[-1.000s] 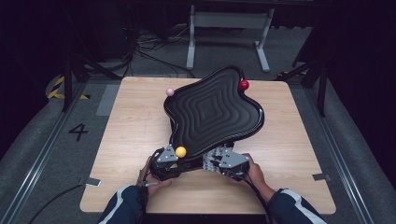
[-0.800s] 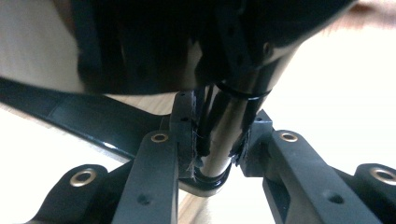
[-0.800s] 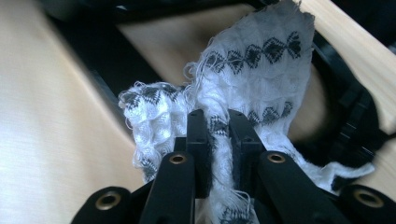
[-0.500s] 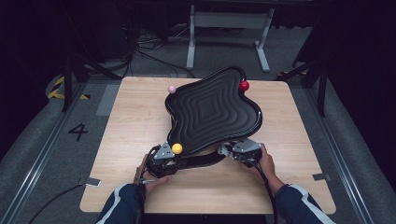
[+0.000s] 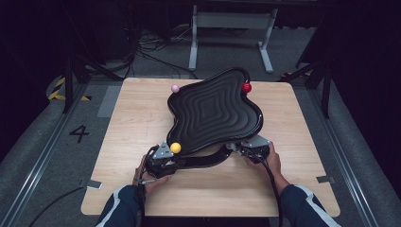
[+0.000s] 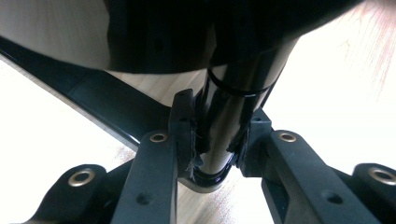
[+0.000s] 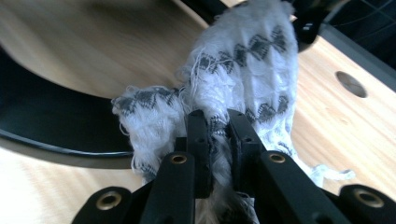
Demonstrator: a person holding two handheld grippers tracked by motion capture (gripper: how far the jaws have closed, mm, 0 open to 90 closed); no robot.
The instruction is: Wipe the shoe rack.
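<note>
A black, wavy-edged tray (image 5: 215, 111) with ridged rings stands on a black stand over the wooden table (image 5: 137, 118). Yellow (image 5: 175, 147), pink (image 5: 175, 88) and red (image 5: 246, 87) balls sit at its corners. My left gripper (image 5: 163, 158) is at the near left corner under the yellow ball. In the left gripper view it (image 6: 217, 142) is shut on a glossy black post (image 6: 224, 107) of the stand. My right gripper (image 5: 250, 149) is at the tray's near right edge. In the right gripper view it (image 7: 217, 126) is shut on a white cloth (image 7: 247, 65) with a grey pattern, pressed beside the tray's rim (image 7: 51, 126).
A curved black base arm (image 5: 205, 161) runs between the two grippers. Grey metal frame legs (image 5: 231, 21) and cables lie on the floor behind the table. The table's right half holds a round hole (image 7: 350, 84) near its edge.
My right gripper with the cloth has slid to the right along the tray's near edge, away from the left gripper. The left gripper has kept its hold.
</note>
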